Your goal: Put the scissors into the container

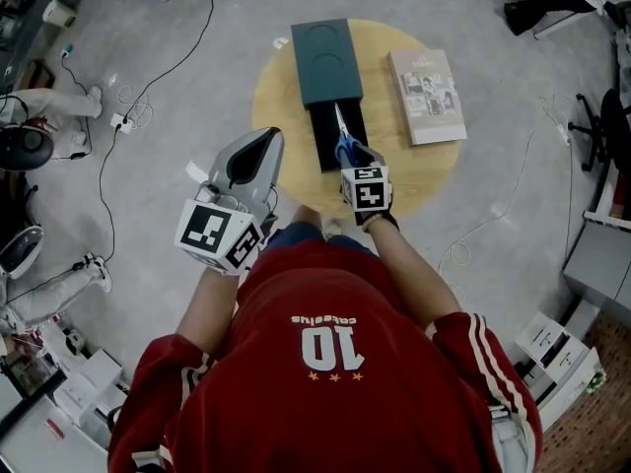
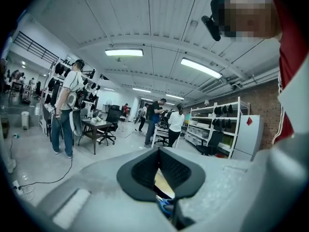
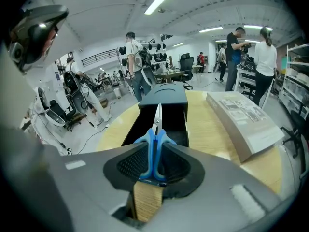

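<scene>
Standing at a round wooden table [image 1: 286, 92] with the container [image 1: 325, 92] lying across its centre, long axis running from 6 to 12 o'clock. Made up of a dark green sleeve [image 1: 325, 52] at the 12 o'clock end and a black drawer [image 1: 323, 144] pulled out toward 6 o'clock.

Clamping the blue-handled scissors [image 1: 344, 138] in the right gripper [image 1: 352, 158], pads pressed on both handle loops, blades together and pointing to 12 o'clock. Reaching in from the table's 6 o'clock edge, gripper tilted downward. Holding the scissors over the open drawer, tip near the sleeve's mouth; cannot tell whether touching the drawer's floor.

At 3 o'clock of the container and apart from it, a closed book [image 1: 426, 97] lying flat on the tabletop.

Holding the left gripper [image 1: 268, 136] by the table's 8 o'clock edge, jaw tips together, nothing between the pads.

On the grey floor at 9 o'clock of the table, a white power strip [image 1: 123, 121] with trailing cables.
</scene>
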A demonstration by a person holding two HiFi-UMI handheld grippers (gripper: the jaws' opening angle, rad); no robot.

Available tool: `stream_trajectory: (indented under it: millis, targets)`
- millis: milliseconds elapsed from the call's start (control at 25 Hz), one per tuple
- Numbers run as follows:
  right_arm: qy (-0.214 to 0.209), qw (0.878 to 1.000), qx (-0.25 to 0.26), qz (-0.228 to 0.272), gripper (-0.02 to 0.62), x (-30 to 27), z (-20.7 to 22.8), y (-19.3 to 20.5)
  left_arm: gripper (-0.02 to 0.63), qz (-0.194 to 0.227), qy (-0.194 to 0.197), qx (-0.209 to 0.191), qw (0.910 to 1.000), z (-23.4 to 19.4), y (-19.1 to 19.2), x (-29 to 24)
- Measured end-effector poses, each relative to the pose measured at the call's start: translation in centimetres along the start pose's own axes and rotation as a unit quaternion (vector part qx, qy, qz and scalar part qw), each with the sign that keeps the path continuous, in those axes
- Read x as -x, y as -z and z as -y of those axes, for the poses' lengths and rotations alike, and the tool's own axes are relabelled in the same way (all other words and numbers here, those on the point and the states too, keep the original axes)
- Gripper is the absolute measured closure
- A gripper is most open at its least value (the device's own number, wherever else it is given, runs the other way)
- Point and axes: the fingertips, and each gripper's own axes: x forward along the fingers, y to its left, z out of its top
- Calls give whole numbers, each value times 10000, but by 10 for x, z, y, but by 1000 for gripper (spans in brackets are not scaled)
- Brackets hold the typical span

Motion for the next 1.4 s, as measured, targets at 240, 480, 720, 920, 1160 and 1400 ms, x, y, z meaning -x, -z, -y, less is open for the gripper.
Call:
stream_trajectory:
  millis: [240,480,720,920,1160,1400]
  targets:
    - [3,10000,51,72,491,1,1,1,606,-9,21,-52,10000,4,-1,2]
    - [145,9990,40,413,486,23,11,-11,604,66,72,-129,9999,12,-7,7]
    - [385,9954,80,875,486,59,32,-32,604,237,132,-282,9992,30,-18,17]
    - [475,9893,226,1361,486,100,37,-56,604,381,158,-420,9983,44,-29,28]
    - [555,9780,376,1974,486,152,38,-88,605,517,209,-636,9964,60,-41,38]
    - [417,9629,541,2610,490,216,22,-127,606,671,241,-752,9946,77,-52,42]
